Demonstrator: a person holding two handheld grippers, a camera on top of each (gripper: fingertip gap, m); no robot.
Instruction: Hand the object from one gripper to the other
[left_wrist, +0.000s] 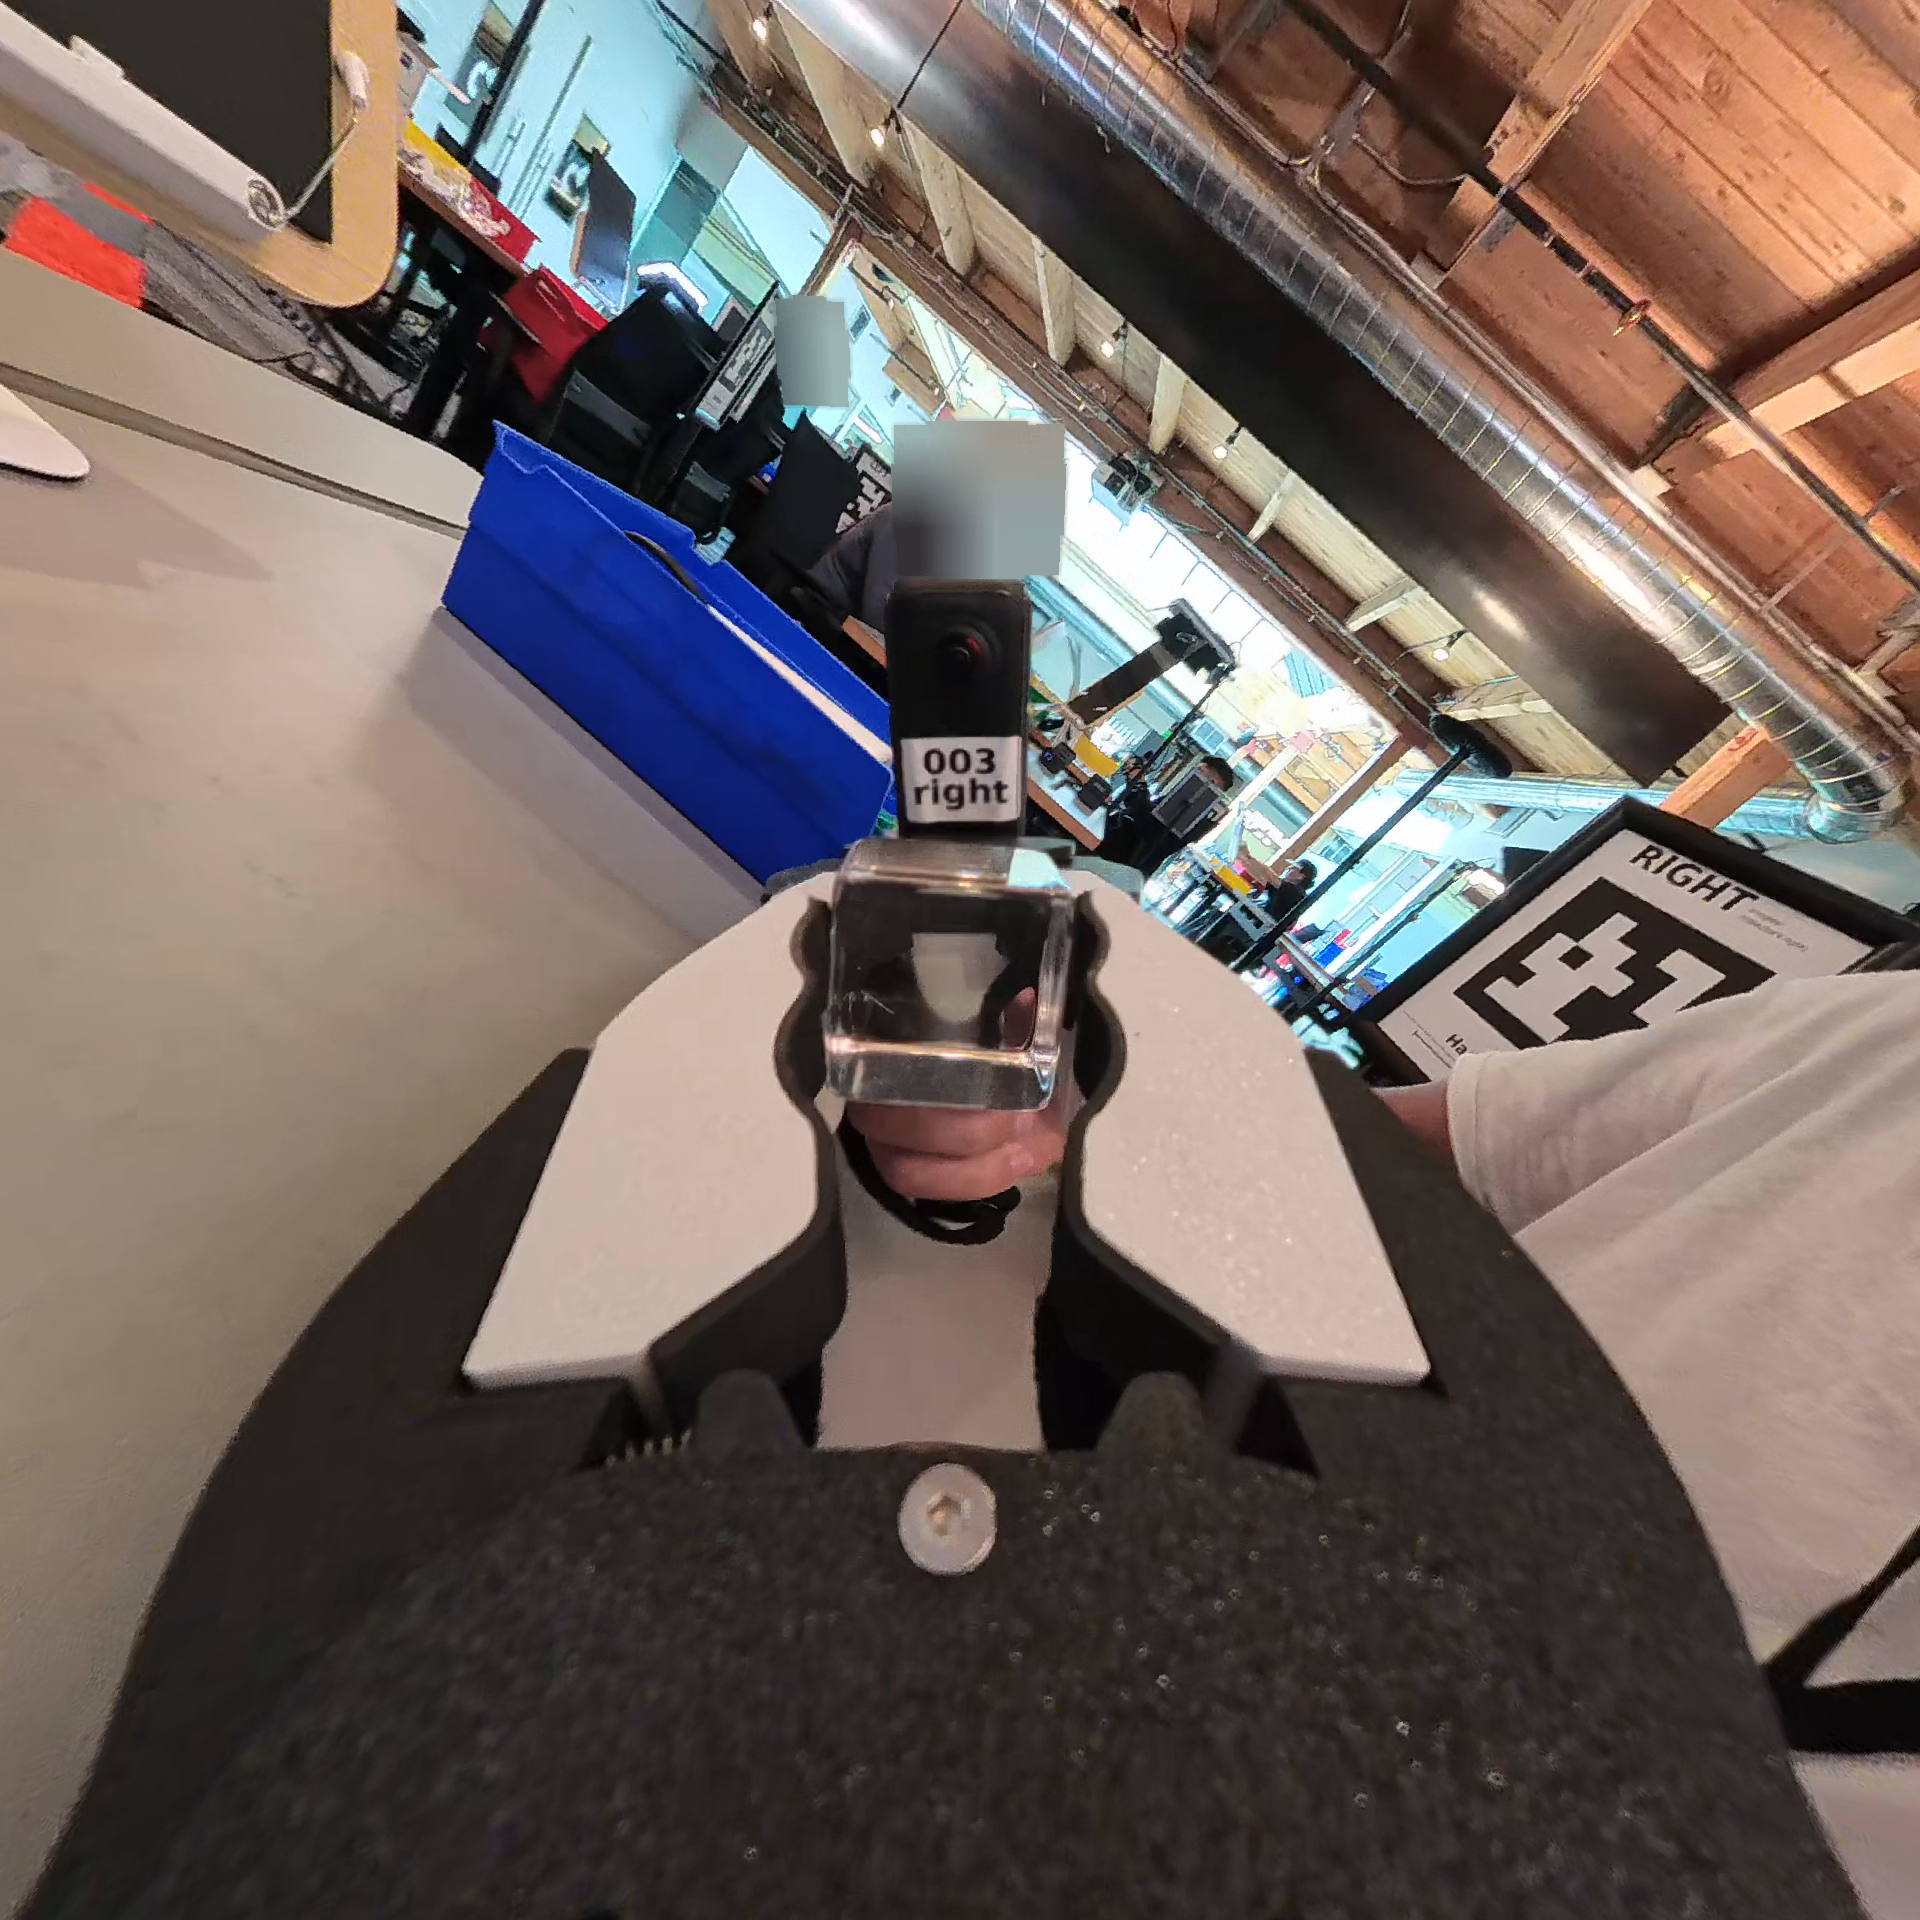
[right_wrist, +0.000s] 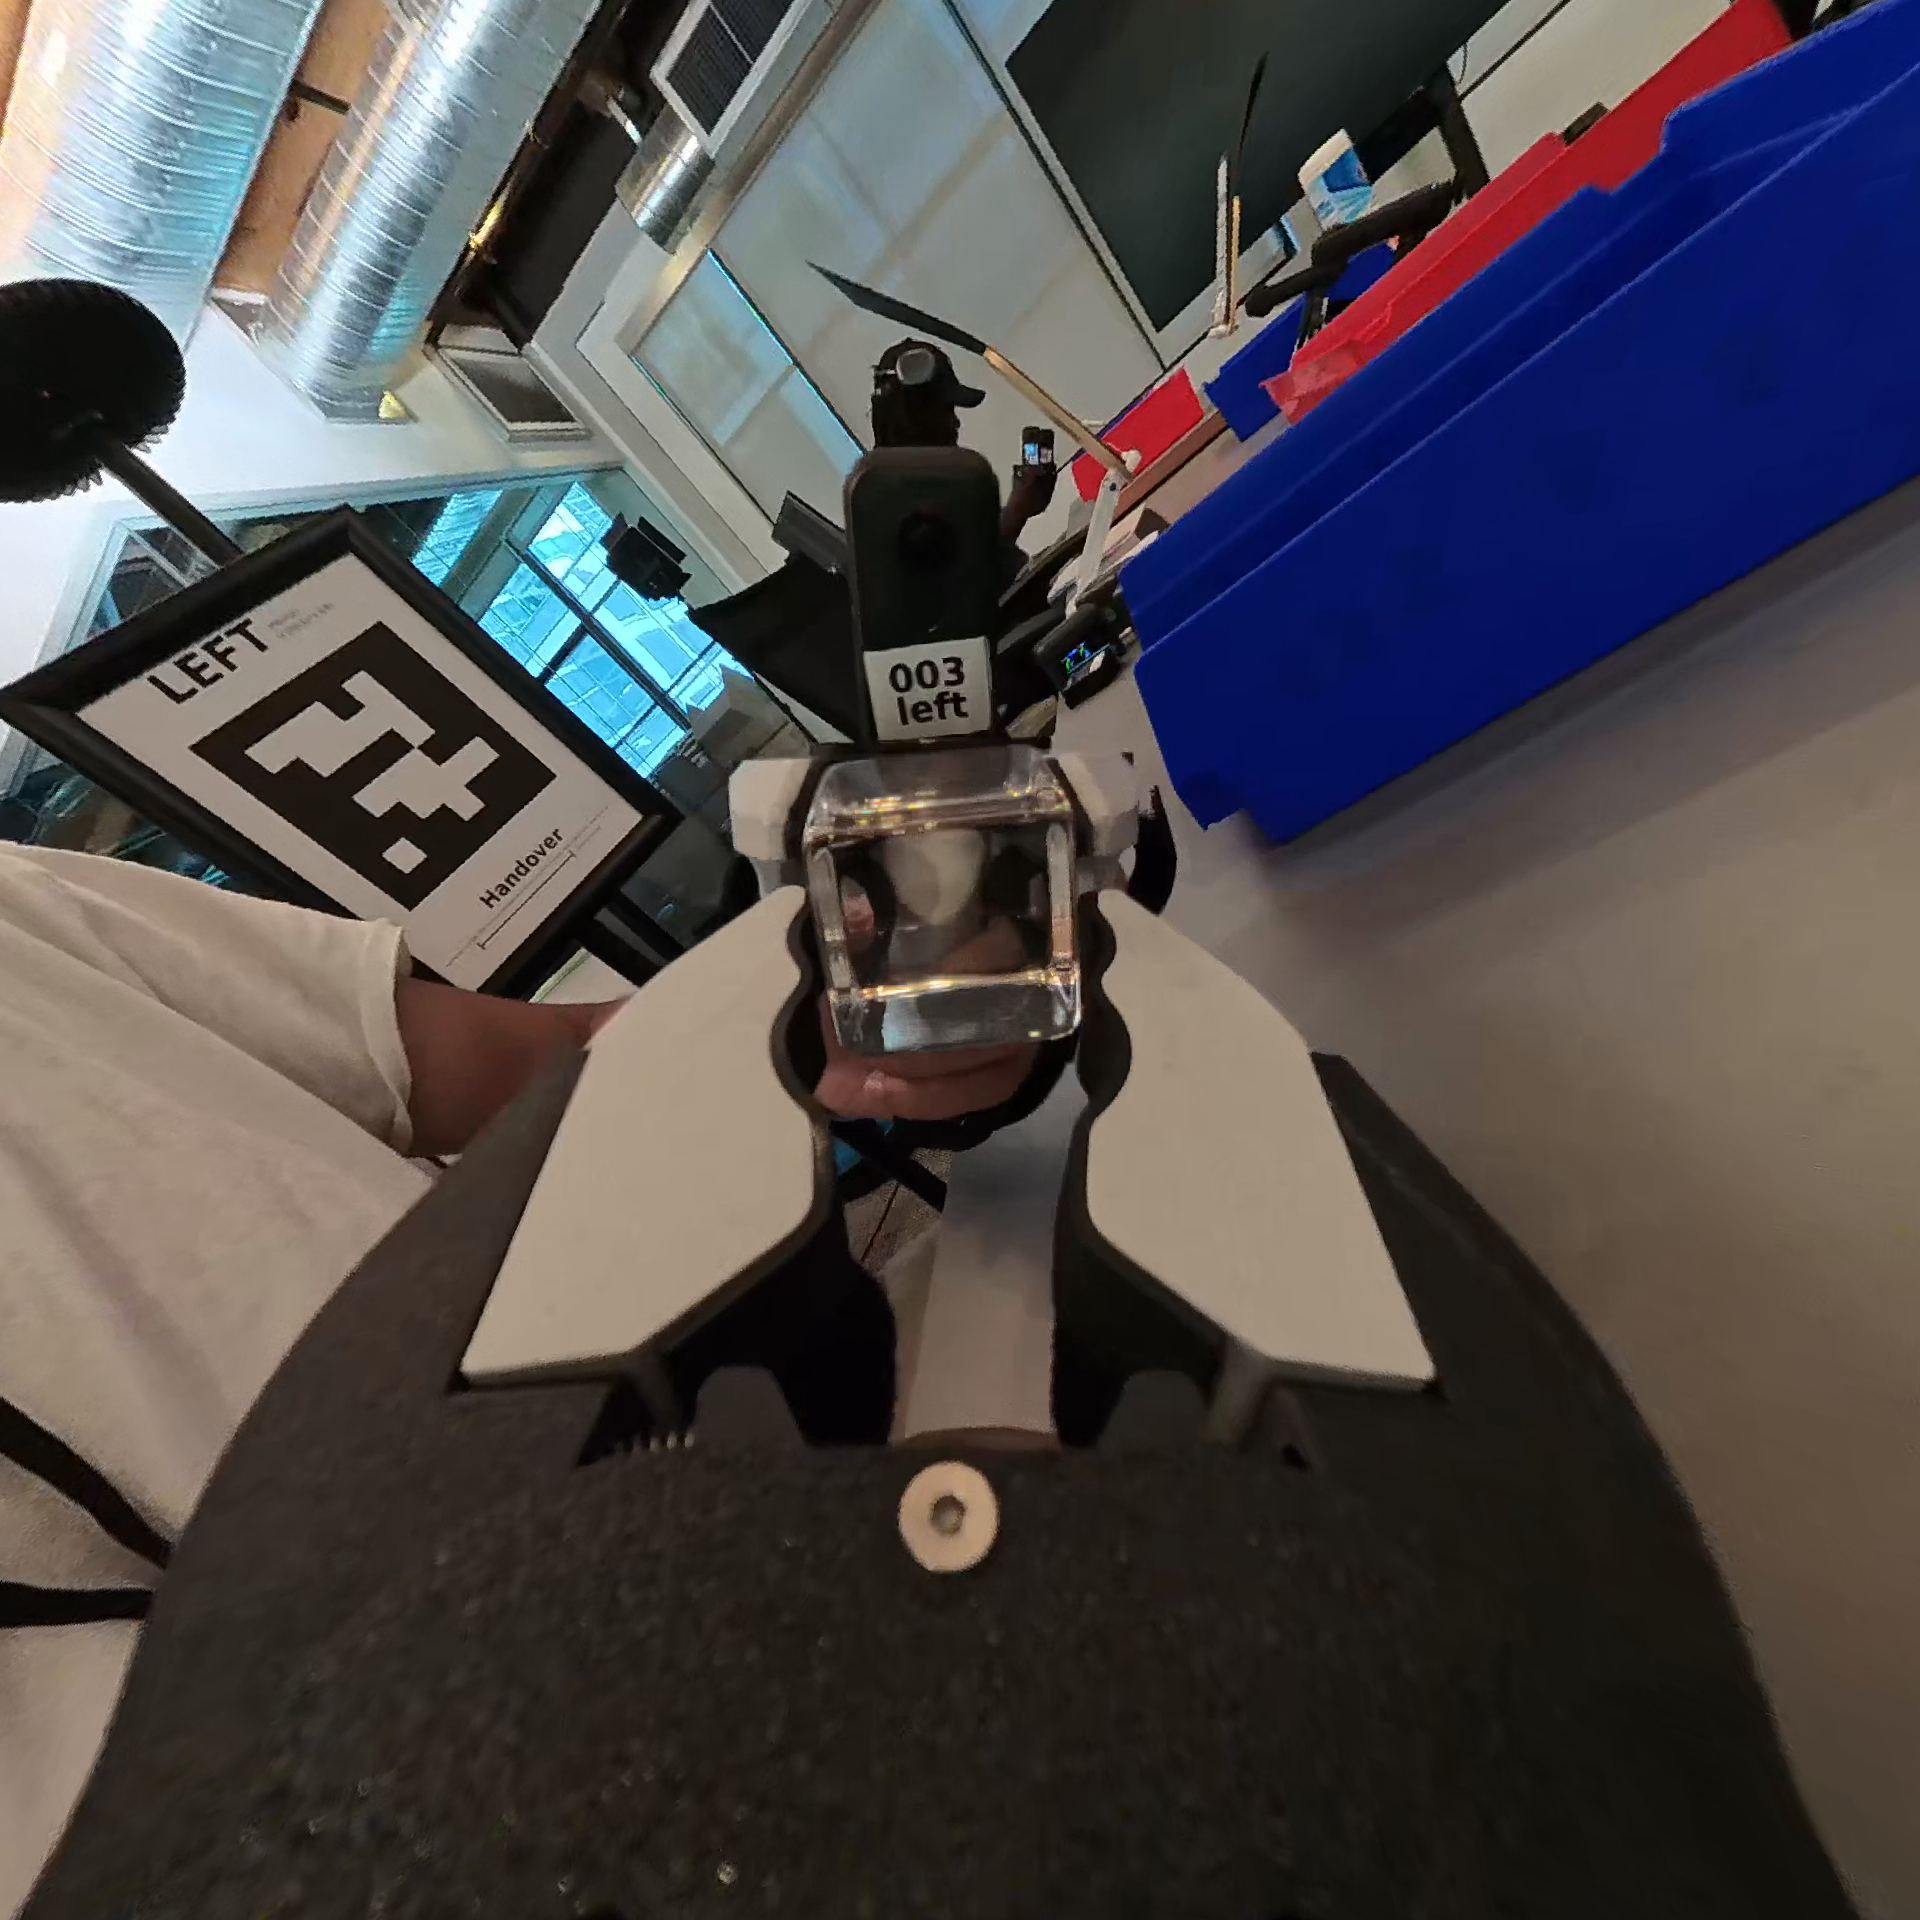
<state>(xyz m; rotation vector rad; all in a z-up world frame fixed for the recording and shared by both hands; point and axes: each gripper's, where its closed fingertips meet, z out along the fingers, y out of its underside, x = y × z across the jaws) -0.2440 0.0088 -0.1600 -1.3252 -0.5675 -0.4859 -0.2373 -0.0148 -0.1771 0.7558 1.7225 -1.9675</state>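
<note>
The clear cube (left_wrist: 945, 982) sat in the air above the desk (left_wrist: 260, 831), between the two grippers pointed nose to nose. The left gripper (left_wrist: 945, 987) had its jaws closed against the cube's sides. The right gripper (right_wrist: 940, 914) flanked it too, but whether its jaws pressed or merely bracketed the cube I could not tell. Blue bins (right_wrist: 1558, 520) stood beyond.

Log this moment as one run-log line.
phase: handover midair | object: clear cube | left gripper: shut on cube | right gripper: shut on cube | release: not yet
</note>
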